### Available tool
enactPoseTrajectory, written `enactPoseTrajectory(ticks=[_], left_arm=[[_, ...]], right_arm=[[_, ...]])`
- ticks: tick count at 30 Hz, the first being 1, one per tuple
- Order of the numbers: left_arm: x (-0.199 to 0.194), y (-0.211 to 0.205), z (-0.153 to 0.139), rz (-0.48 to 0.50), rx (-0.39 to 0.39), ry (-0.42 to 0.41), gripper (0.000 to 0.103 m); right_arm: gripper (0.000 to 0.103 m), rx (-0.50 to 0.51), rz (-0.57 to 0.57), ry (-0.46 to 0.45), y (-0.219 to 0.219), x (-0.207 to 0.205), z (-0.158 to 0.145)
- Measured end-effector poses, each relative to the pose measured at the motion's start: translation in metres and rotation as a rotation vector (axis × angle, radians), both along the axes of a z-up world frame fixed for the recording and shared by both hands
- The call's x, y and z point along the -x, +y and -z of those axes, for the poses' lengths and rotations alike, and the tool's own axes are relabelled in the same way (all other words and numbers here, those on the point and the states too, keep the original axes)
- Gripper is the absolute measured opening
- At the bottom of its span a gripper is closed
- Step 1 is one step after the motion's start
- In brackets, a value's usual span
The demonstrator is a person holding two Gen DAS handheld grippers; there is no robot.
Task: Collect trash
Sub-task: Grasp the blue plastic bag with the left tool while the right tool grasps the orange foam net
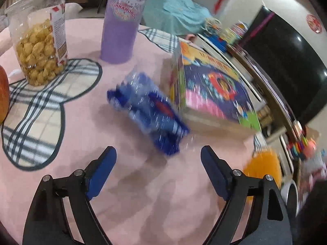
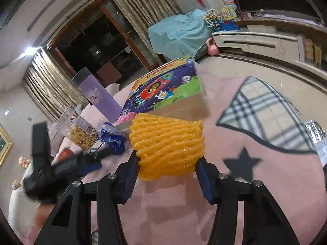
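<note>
A crumpled blue plastic wrapper (image 1: 150, 110) lies on the pink tablecloth (image 1: 126, 183), just ahead of my left gripper (image 1: 158, 159), which is open and empty. The wrapper also shows in the right wrist view (image 2: 112, 138). My right gripper (image 2: 166, 161) is shut on an orange foam fruit net (image 2: 168, 146) and holds it above the tablecloth (image 2: 184, 204). The net shows as an orange blur at the right of the left wrist view (image 1: 263, 167). The left gripper appears blurred at the left of the right wrist view (image 2: 77, 163).
A colourful game box (image 1: 212, 85) lies right of the wrapper. A purple tumbler (image 1: 124, 20) and a popcorn cup (image 1: 38, 40) stand behind, the cup on a plaid mat (image 1: 40, 110). An apple (image 1: 3, 94) sits at the far left. Another plaid mat (image 2: 265, 112) lies right.
</note>
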State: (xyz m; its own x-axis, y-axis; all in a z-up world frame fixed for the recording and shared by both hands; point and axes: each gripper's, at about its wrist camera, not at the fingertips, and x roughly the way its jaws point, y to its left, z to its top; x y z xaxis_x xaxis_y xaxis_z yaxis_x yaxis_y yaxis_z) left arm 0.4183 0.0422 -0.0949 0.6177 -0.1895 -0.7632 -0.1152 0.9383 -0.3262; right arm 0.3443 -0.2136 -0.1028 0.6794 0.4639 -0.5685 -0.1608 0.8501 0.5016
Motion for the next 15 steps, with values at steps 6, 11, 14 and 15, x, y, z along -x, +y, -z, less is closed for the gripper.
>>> enactPoseTrajectory(ticks=[6, 11, 14, 15], left_arm=[[-0.034, -0.008, 0.010, -0.039, -0.104, 0.015, 0.040], [-0.012, 0.000, 0.005, 0.008, -0.100, 0.019, 0.033], [0.030, 0.002, -0.006, 0.109, -0.073, 0.017, 0.033], [0.040, -0.001, -0.009, 0.152, -0.062, 0.023, 0.033]], right_arm=[[0.053, -0.029, -0.023, 0.025, -0.009, 0.012, 0.006], [0.053, -0.051, -0.029, 0.026, -0.016, 0.023, 0.001], [0.053, -0.050, -0.035, 0.012, -0.019, 0.034, -0.007], [0.054, -0.044, -0.039, 0.008, -0.021, 0.039, -0.010]])
